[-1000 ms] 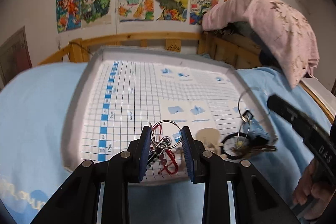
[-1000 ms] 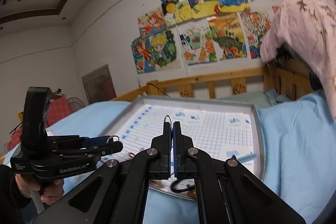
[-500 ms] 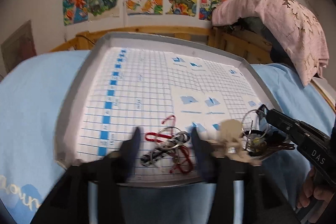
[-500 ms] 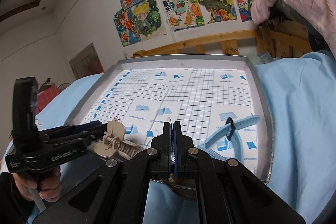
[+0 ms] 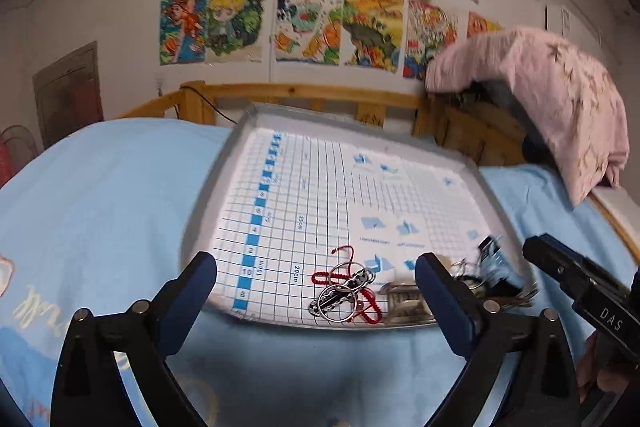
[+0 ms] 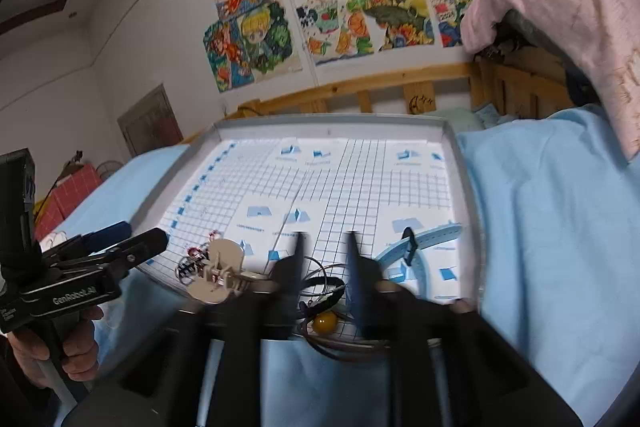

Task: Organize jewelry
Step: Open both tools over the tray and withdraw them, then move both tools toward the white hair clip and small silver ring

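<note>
A grey tray [image 5: 240, 131] lined with grid paper lies on the bed. At its near edge lie a red cord bracelet tangled with metal rings [image 5: 344, 291] and a beige claw clip [image 5: 404, 301]. My left gripper [image 5: 316, 261] stands wide, still opening, with nothing touching its pads; the bracelet lies beyond them. In the right wrist view my right gripper [image 6: 326, 241] is blurred, its jaws opening. A wire ring with a black band and a yellow bead [image 6: 324, 323] lies between them, untouched. A light blue strap [image 6: 424, 243] lies to the right, the clip [image 6: 218, 267] to the left.
A light blue sheet [image 6: 540, 227] covers the bed around the tray [image 6: 460, 155]. A wooden rail [image 5: 320, 93] runs behind it, with a pink cloth [image 5: 560, 99] draped at the right. A hand [image 6: 76, 351] holds the left gripper [image 6: 130, 235] at the tray's left corner.
The left gripper let go of the rings and red cord, which now lie on the tray, and drew back opening wide. The right gripper came down to the tray's near edge and its jaws parted.
</note>
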`<control>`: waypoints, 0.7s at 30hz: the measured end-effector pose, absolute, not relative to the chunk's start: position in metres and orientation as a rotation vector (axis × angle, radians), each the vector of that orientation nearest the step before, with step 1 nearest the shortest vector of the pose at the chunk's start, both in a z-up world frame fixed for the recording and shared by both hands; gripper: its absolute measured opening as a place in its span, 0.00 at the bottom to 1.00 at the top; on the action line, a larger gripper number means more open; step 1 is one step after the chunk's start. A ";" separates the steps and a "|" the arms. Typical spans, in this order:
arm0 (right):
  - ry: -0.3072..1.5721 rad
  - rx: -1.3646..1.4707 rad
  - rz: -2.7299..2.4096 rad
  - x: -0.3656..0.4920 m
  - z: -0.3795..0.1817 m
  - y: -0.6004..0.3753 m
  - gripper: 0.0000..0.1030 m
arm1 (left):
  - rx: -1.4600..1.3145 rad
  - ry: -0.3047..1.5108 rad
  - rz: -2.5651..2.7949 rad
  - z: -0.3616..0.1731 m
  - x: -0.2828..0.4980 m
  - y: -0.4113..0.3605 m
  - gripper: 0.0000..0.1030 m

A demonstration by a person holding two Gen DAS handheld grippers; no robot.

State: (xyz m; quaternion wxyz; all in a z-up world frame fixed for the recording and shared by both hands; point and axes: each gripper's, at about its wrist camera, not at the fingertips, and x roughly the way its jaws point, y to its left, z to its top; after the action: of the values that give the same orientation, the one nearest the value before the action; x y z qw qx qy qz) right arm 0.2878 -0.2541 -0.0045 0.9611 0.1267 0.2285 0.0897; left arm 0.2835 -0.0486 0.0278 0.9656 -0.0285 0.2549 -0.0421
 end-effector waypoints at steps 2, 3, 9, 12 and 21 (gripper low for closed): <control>0.441 0.261 0.180 0.277 0.002 -0.257 0.43 | -0.070 0.498 -0.080 0.035 0.271 -0.046 0.99; 0.432 0.256 0.175 0.271 0.006 -0.258 0.43 | -0.079 0.486 -0.075 0.038 0.263 -0.044 1.00; 0.329 0.255 0.154 0.223 0.035 -0.265 0.65 | -0.123 0.396 -0.043 0.057 0.204 -0.031 1.00; 0.274 0.249 0.153 0.195 0.047 -0.263 0.83 | -0.136 0.371 -0.047 0.064 0.175 -0.026 1.00; 0.190 0.204 0.148 0.114 0.064 -0.245 0.98 | -0.181 0.302 -0.019 0.072 0.091 -0.012 1.00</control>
State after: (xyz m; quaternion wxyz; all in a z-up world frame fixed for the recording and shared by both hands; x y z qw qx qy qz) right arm 0.1139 -0.2446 0.0639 0.9876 0.1016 0.0948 0.0738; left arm 0.0912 -0.0116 0.0721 0.9845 -0.0902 0.1504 -0.0093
